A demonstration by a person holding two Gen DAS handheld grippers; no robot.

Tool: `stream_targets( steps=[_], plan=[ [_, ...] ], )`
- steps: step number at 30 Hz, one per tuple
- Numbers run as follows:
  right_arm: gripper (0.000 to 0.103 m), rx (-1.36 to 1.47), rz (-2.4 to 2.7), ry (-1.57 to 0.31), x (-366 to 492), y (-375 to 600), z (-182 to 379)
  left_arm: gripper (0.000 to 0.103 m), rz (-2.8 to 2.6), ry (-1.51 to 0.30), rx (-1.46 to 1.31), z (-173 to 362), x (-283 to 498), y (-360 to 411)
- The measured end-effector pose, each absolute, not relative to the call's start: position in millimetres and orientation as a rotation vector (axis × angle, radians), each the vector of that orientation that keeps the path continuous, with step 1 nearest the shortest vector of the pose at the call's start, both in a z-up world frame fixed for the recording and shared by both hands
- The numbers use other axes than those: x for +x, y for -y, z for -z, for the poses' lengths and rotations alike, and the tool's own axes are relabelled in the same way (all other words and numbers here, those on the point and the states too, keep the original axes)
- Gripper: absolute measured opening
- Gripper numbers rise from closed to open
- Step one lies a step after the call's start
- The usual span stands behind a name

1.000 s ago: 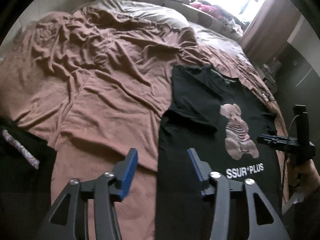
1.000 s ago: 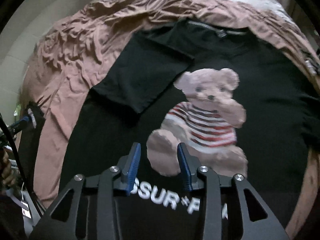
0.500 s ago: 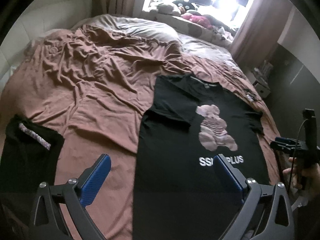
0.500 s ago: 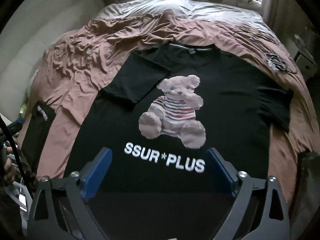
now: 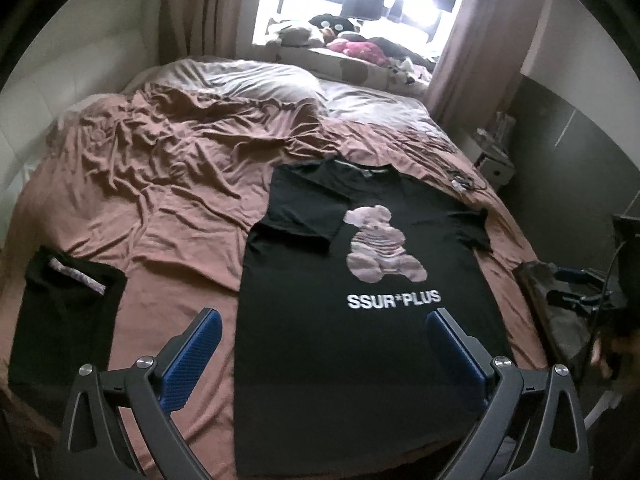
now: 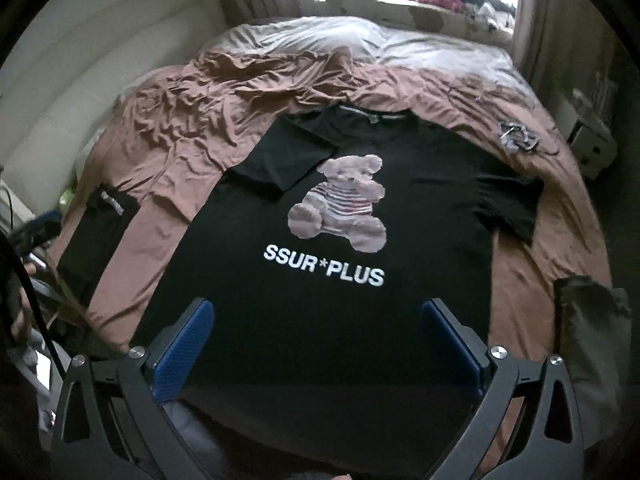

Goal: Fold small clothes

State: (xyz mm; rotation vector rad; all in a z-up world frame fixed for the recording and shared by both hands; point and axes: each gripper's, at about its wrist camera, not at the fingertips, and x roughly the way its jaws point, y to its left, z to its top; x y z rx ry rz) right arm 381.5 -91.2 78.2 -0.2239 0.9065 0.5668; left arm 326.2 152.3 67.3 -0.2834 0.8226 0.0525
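A black T-shirt (image 5: 360,340) with a teddy bear print and the words SSUR*PLUS lies flat, face up, on the brown bedsheet (image 5: 160,184). Its left sleeve is folded in over the chest; the right sleeve lies spread out. It also fills the right wrist view (image 6: 320,320). My left gripper (image 5: 320,344) is wide open and empty, held above the shirt's lower part. My right gripper (image 6: 316,336) is wide open and empty above the hem. The right gripper also shows at the right edge of the left wrist view (image 5: 576,288).
A folded black garment (image 5: 64,320) lies at the bed's left edge, also in the right wrist view (image 6: 96,236). A dark grey cloth (image 6: 592,344) hangs at the right edge. A small cable bundle (image 6: 516,136) lies beyond the right sleeve. Pillows and soft toys (image 5: 344,36) are by the window.
Both grippers have opened from nearly shut to wide open and pulled back and up from the shirt, so the whole shirt and bed now show.
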Motion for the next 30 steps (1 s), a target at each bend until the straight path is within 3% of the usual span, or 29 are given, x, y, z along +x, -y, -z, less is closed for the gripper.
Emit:
stream_targets(
  steps=[14,30],
  plan=[
    [0.103,-0.196,-0.524,-0.788,337,175,-92,0.103,0.014,-0.808,-0.209,-95,338,-76],
    [0.103,-0.012,-0.231,-0.758,383,251,-60,0.103,0.159,-0.810,-0.161,-75,443,-8]
  ],
)
